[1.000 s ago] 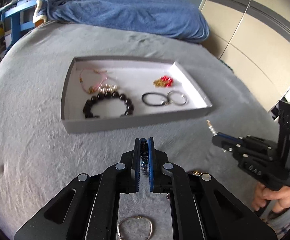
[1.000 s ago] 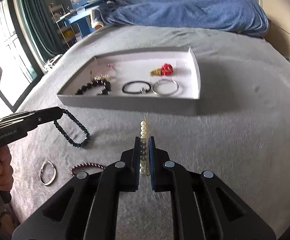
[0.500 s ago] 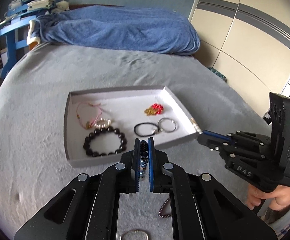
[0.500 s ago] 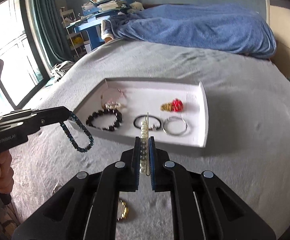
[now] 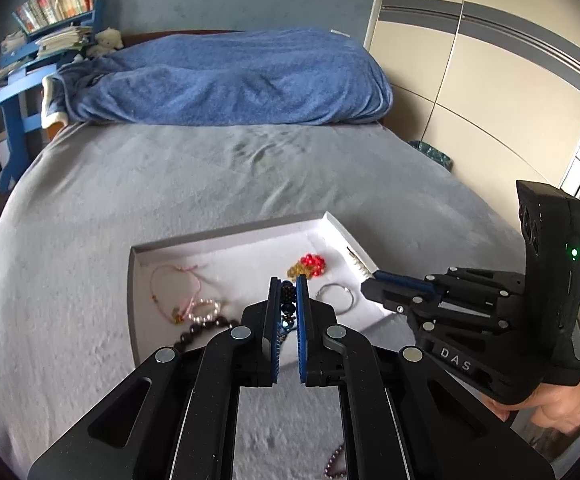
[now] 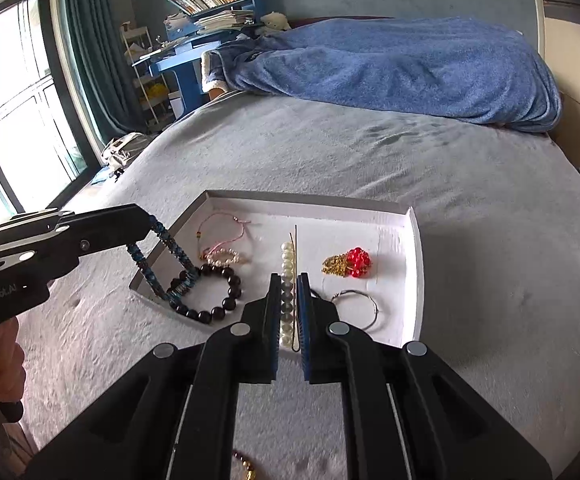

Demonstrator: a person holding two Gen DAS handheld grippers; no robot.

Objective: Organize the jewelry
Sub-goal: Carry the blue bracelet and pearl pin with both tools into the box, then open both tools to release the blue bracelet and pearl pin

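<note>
A shallow white tray (image 6: 416, 240) (image 5: 133, 280) lies on the grey bed. It holds a black bead bracelet (image 6: 229, 284), a pink cord bracelet (image 6: 219, 224), a red and gold piece (image 6: 350, 262) and a silver ring (image 6: 360, 308). My left gripper (image 5: 288, 292) is shut on a dark blue bead bracelet (image 6: 169, 252), which hangs over the tray's left front corner. My right gripper (image 6: 288, 288) is shut on a pearl hairpin (image 6: 287, 260), held above the tray's front edge.
A dark red bead bracelet (image 5: 336, 464) lies on the grey bedspread in front of the tray. A blue blanket (image 5: 225, 76) is heaped at the far end of the bed. A wardrobe (image 5: 490, 92) stands at the right, a window (image 6: 17, 120) at the left.
Both grippers have lifted and moved forward from the bedspread to over the tray's front edge, each still holding its piece. The tray now sits lower and closer in both views.
</note>
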